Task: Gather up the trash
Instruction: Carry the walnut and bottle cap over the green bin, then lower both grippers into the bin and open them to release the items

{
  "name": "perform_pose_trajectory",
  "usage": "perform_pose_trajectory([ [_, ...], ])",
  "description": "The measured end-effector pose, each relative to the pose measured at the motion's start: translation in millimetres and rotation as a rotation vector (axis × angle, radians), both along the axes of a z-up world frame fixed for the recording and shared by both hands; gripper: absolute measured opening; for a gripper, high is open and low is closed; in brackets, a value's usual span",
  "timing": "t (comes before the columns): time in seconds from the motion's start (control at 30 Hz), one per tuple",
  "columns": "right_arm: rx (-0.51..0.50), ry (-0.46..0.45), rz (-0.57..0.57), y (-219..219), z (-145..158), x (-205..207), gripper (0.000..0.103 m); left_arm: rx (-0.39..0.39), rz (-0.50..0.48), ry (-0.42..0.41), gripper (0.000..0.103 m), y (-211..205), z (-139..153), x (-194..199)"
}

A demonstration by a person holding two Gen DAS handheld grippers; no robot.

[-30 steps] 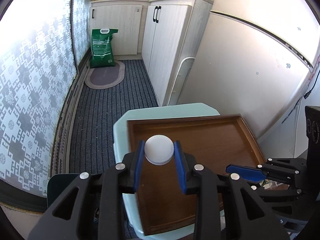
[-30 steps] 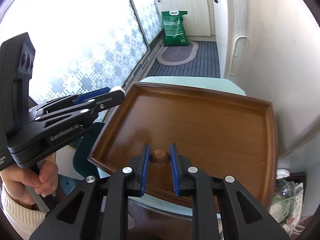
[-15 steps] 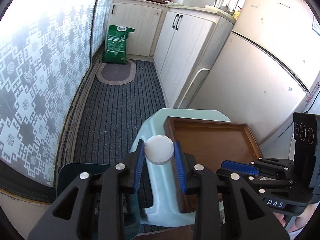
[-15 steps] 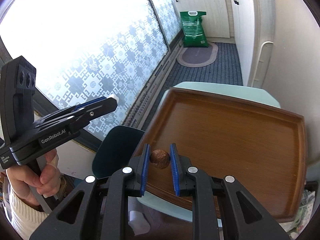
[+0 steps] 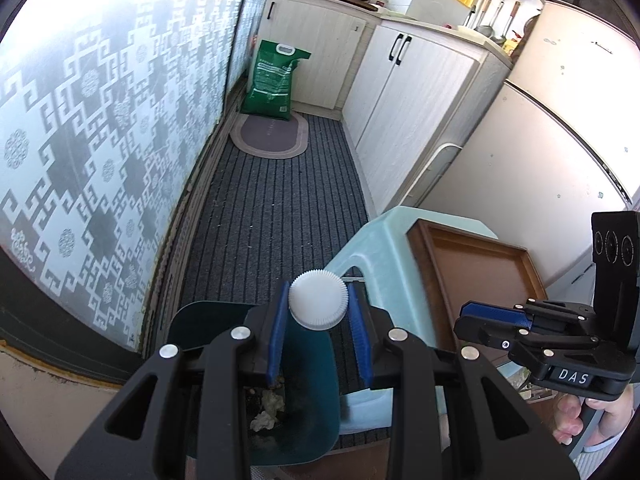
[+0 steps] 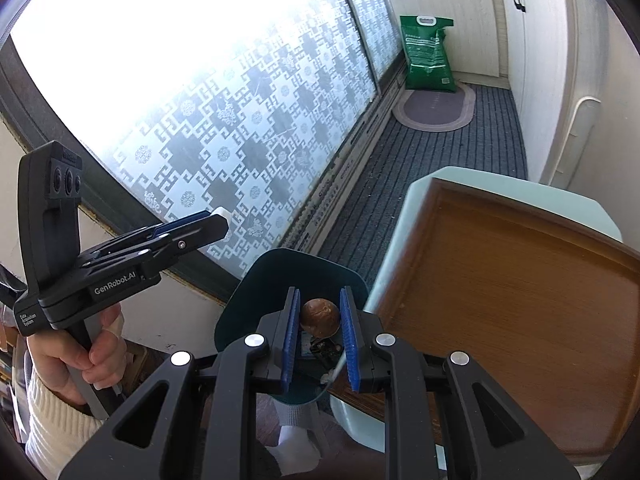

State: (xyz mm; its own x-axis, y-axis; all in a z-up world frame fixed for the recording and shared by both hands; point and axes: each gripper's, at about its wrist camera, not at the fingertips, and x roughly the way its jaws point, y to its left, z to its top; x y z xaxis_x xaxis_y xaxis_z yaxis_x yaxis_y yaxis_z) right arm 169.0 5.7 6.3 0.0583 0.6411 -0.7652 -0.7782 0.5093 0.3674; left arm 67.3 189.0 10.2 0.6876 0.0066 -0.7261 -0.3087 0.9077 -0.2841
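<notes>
My left gripper (image 5: 318,306) is shut on a white ridged bottle cap (image 5: 318,305), held over the dark teal trash bin (image 5: 308,432), which holds crumpled scraps. My right gripper (image 6: 320,318) is shut on a round brown nut-like piece of trash (image 6: 320,317), also above the teal bin (image 6: 256,292). The left gripper (image 6: 192,228) shows from the side in the right wrist view, and the right gripper (image 5: 496,316) in the left wrist view. A brown wooden tray (image 6: 520,280) lies on a pale green stool (image 6: 472,178) to the right of the bin.
A patterned frosted window (image 5: 100,140) runs along the left. A striped grey carpet (image 5: 272,208), an oval mat (image 5: 270,136) and a green sack (image 5: 274,80) lie ahead, beside white cabinets (image 5: 400,92) and a fridge (image 5: 540,140). A person's hand (image 6: 92,356) holds the left tool.
Both grippers have swung left off the wooden tray, each keeping its piece of trash. They now hang over the teal bin, which has come into full view beneath them.
</notes>
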Motion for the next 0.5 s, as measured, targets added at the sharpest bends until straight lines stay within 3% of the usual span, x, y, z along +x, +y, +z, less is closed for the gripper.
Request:
perform_pose_trajectory([
  [0.23, -0.012, 0.015, 0.042, 30, -8, -13, 0.020, 0.004, 0.021, 0.034, 0.032, 15, -12, -12],
  [0.5, -0.076, 0.026, 0.077, 56, -24, -25, 0.020, 0.020, 0.020, 0.140, 0.032, 23, -45, -17],
])
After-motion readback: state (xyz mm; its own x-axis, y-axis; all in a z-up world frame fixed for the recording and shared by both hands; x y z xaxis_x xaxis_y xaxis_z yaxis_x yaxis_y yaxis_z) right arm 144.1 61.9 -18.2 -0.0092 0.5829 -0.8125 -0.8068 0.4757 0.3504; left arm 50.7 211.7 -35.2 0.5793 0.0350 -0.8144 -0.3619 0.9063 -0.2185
